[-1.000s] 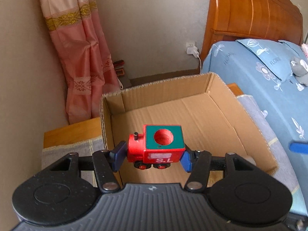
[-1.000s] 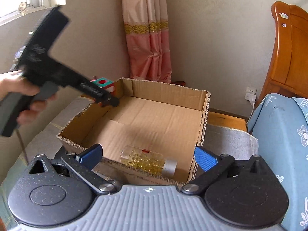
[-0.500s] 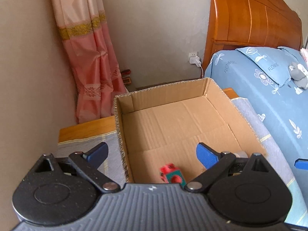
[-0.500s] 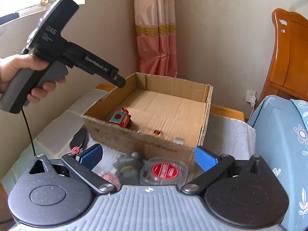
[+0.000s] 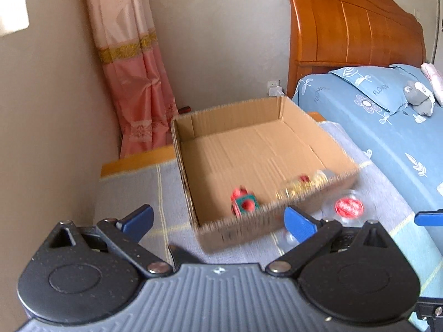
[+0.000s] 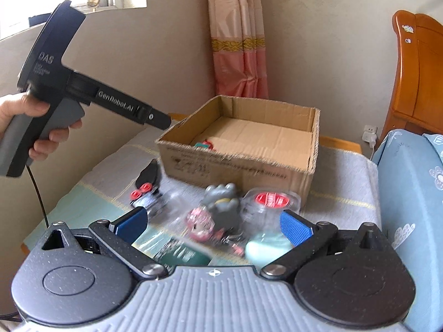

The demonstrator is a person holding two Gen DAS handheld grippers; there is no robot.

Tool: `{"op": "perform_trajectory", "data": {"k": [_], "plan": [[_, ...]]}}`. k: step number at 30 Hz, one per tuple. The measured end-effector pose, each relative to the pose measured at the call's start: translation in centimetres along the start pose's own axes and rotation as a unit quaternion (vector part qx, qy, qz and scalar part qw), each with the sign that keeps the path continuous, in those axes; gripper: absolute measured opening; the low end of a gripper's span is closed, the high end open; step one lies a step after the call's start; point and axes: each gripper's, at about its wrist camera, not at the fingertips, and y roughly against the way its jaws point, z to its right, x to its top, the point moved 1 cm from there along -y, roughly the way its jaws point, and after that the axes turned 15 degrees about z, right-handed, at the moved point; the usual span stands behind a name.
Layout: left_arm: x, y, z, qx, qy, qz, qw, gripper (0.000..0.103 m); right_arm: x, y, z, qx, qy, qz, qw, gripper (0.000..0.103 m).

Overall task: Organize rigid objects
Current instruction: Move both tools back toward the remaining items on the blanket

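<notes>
The open cardboard box (image 5: 257,149) sits on the cloth-covered table (image 5: 133,193), and the red toy train (image 5: 243,203) with its green top lies inside at the near-left corner. The left hand-held gripper (image 5: 218,221), whose jaws have just been opening, stands wide and empty just near of the box, train beyond it. Only the right wrist view shows the loose pile near the box (grey figure (image 6: 221,202), red-lidded clear jar (image 6: 270,202)) beyond the wide, empty right hand-held gripper (image 6: 213,222).
</notes>
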Motion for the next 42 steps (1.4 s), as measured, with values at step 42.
{"op": "perform_trajectory", "data": {"k": [42], "plan": [[-12.3,-1.3,-2.0,0.050,0.028,-0.088,0.9945,0.101,-4.0,-5.2,-3.1,0.098,0.068,-0.064,0.991,0.103]]}}
